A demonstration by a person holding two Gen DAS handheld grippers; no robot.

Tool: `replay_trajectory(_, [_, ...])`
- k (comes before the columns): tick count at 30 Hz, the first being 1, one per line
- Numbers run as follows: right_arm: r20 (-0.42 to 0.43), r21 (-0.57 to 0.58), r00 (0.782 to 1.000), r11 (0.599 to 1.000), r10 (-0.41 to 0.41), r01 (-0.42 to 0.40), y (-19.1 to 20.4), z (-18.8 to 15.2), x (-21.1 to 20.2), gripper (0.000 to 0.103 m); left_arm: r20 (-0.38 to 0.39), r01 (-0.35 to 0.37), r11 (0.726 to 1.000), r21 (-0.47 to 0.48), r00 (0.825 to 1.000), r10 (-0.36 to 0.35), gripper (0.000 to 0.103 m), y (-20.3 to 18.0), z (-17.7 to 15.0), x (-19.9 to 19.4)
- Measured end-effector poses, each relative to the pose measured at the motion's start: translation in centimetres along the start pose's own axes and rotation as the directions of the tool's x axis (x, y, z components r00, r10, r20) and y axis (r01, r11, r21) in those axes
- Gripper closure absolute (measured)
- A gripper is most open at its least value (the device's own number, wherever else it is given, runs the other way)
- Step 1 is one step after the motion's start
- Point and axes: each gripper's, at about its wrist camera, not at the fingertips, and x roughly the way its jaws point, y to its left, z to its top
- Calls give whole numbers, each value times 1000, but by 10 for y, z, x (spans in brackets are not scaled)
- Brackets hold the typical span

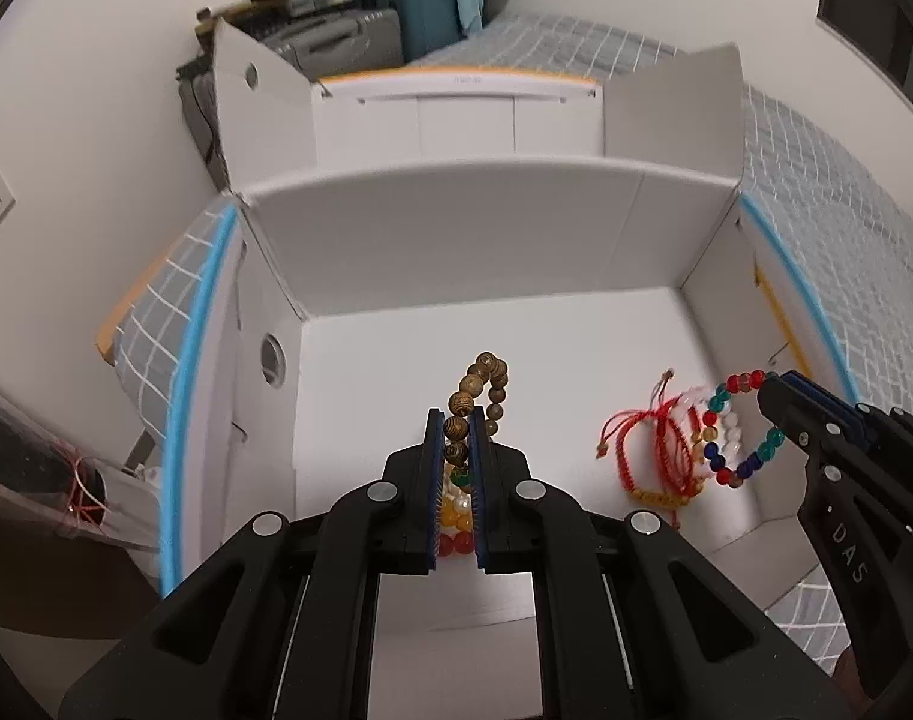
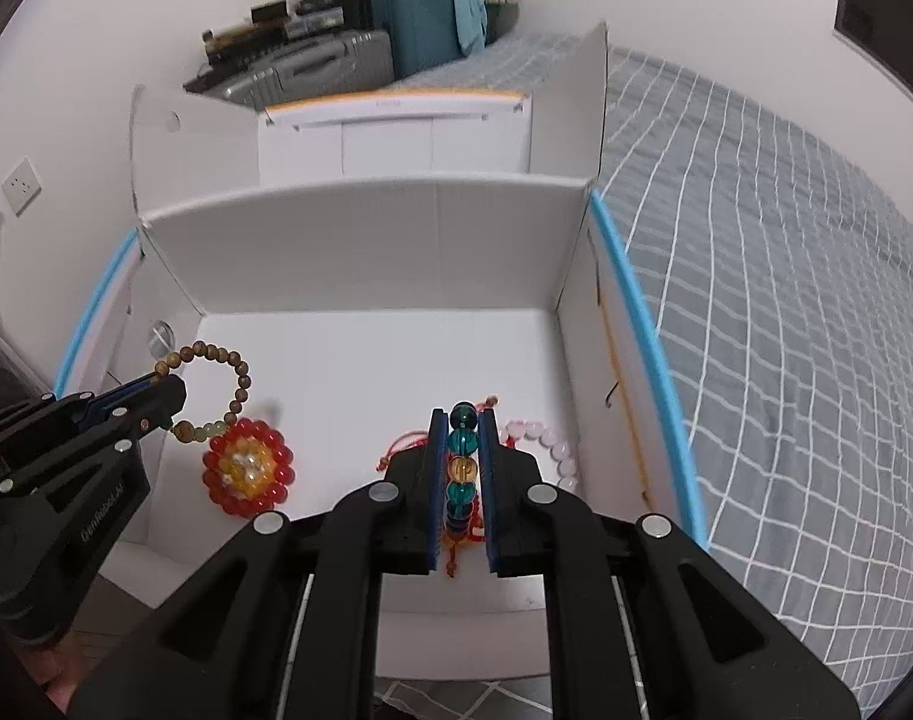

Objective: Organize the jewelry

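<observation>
Left wrist view: white box (image 1: 486, 252) on a grey checked bedspread (image 1: 828, 180), suitcases (image 1: 396, 18) behind; left gripper (image 1: 456, 420) clamped on a brown bead bracelet (image 1: 483, 381), its loop rising past the fingertips above the box floor, while red cord bracelets (image 1: 654, 450) lie on the floor to the right. Right wrist view alone shows a red-and-yellow beaded flower (image 2: 248, 463) hanging from that brown bracelet, and a pink bead strand (image 2: 555, 450) on the floor; right gripper (image 2: 461, 417) clenched on a multicolour bead bracelet (image 2: 462, 450), beads running between its fingers.
</observation>
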Motion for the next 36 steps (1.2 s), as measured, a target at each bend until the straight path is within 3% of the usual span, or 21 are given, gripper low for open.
replay_trajectory(9, [-42,2,999,1000,7,-7,2,-5,20,93,-36,0,1000,16,999,1,96,-1,-5,18])
replay_trajectory(13, [-45,0,999,1000,11,-11,1,-6,21,92,-35,-7,1000,26,999,8,91,-1,-5,18])
replay_trajectory(14, [-43,-3,999,1000,13,-13,1,-6,20,87,-32,-16,999,33,999,17,90,-2,-6,17])
replay_trajectory(15, [-41,-3,999,1000,12,-12,2,-6,19,82,-28,-23,999,33,999,24,83,-1,-6,14])
replay_trajectory(16, [-38,-1,999,1000,14,-14,2,-5,18,70,-14,-36,999,29,999,37,70,0,-6,10])
replay_trajectory(17, [-28,4,999,1000,21,-21,0,-6,15,63,1,-41,999,22,999,41,65,1,-6,8])
replay_trajectory(19, [-17,6,1000,1000,18,-18,1,-5,12,54,31,-52,999,7,998,52,47,4,-7,-1])
replay_trajectory(22, [10,6,1000,1000,15,-16,-1,-6,2,35,69,-59,998,-8,996,59,30,9,-8,-13])
replay_trajectory(25, [46,14,999,1000,12,-13,-4,-9,-12,25,107,-70,997,-27,992,72,18,13,-11,-27])
replay_trajectory(30, [91,17,996,1000,7,-9,-8,-20,-32,13,179,-68,996,-50,981,76,7,17,-26,-50])
replay_trajectory(36, [148,17,989,1000,-11,9,-10,-44,-50,8,228,-41,998,-53,972,52,6,17,-51,-66])
